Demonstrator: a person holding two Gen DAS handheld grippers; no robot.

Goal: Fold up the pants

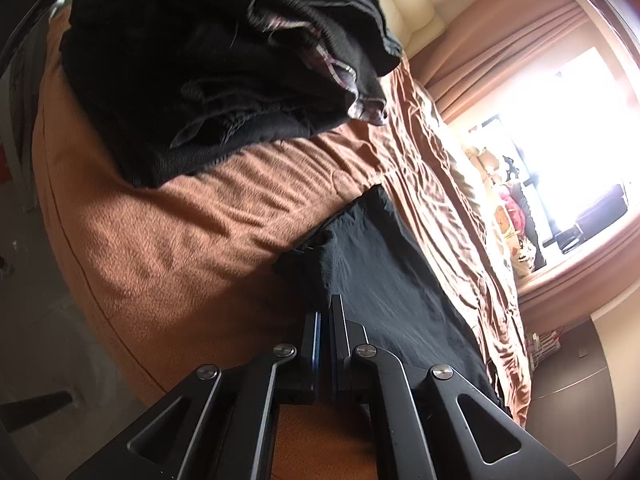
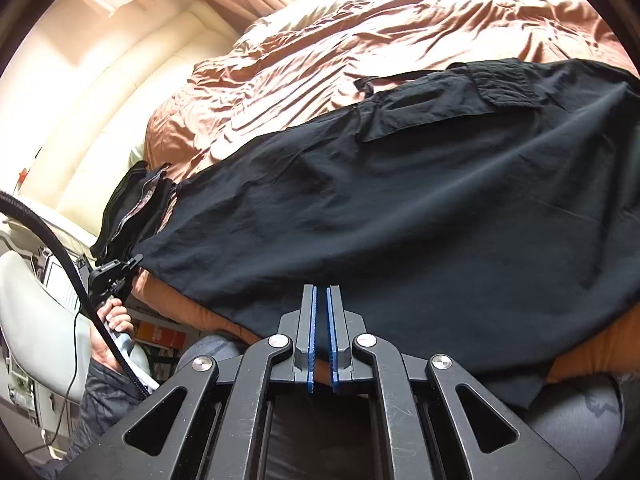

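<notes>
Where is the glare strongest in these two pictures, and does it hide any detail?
Left wrist view: the window is blown out white, nothing outside readable; the dark clothes pile loses detail in shadow. Right wrist view: the far bedsheet washes out pale; the black pants stay readable.

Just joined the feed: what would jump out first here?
The black pants spread flat across the orange-brown bedspread, just past the right gripper, whose jaws are shut and empty. In the left wrist view, a heap of dark folded clothes sits further up the bed, with a glaring window on the right.
</notes>
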